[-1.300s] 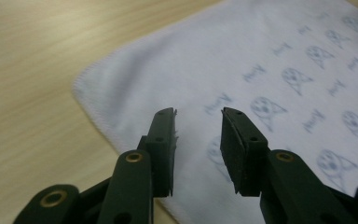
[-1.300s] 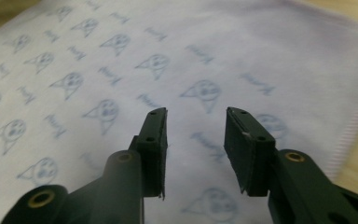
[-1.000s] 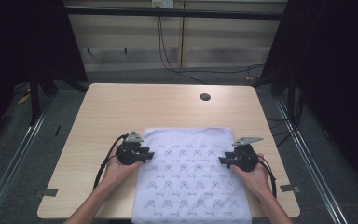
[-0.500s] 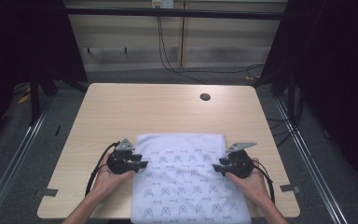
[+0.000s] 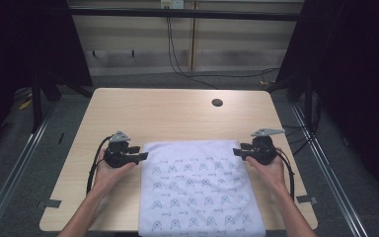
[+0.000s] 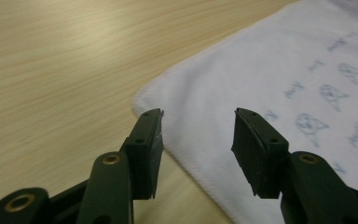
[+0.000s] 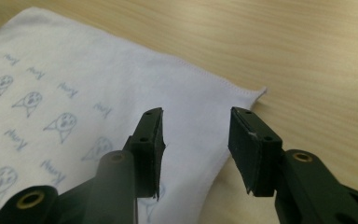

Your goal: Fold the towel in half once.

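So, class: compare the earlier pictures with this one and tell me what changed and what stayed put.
Both grippers, left gripper and right gripper, have just been opening, released the white printed cloth and drew outward off its far corners. The cloth slid nearer the person. The light wooden table is unchanged.

Cloth (image 5: 200, 190): soft white fabric, matt, blue print, stitched hem. Table (image 5: 168, 118): light wood grain, smooth, slight sheen. Gripper pads (image 6: 256, 149): black, matt, rubber-like, ribbed.

cloth (image 5: 200, 190) lies flat on the table (image 5: 168, 118), at its near middle, near edge overhanging. left gripper (image 5: 139, 157) just beside its far left corner, right gripper (image 5: 238, 152) at its far right corner. table hole (image 5: 217, 102) behind, well apart.
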A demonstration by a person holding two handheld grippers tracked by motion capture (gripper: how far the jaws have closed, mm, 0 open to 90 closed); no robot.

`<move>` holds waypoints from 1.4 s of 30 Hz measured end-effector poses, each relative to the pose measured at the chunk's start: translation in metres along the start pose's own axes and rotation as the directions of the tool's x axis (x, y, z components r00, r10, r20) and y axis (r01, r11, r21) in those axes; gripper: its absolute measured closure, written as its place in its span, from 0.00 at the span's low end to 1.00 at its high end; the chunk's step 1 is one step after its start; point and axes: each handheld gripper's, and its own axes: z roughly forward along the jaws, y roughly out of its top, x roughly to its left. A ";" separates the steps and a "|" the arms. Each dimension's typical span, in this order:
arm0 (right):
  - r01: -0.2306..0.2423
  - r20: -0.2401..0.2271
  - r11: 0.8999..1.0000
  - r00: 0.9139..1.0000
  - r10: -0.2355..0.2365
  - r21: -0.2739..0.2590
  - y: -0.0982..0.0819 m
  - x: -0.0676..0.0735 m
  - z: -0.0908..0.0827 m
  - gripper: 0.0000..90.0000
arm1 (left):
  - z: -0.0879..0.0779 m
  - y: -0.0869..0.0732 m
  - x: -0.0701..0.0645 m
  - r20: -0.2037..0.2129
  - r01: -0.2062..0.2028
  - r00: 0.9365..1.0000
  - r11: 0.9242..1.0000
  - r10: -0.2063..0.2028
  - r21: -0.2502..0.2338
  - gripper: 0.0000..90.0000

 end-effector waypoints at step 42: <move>-0.034 -0.087 0.991 0.996 0.023 -0.129 0.066 -0.013 -0.006 0.98 | -0.019 0.058 0.021 0.072 0.027 0.997 0.985 -0.015 -0.172 0.97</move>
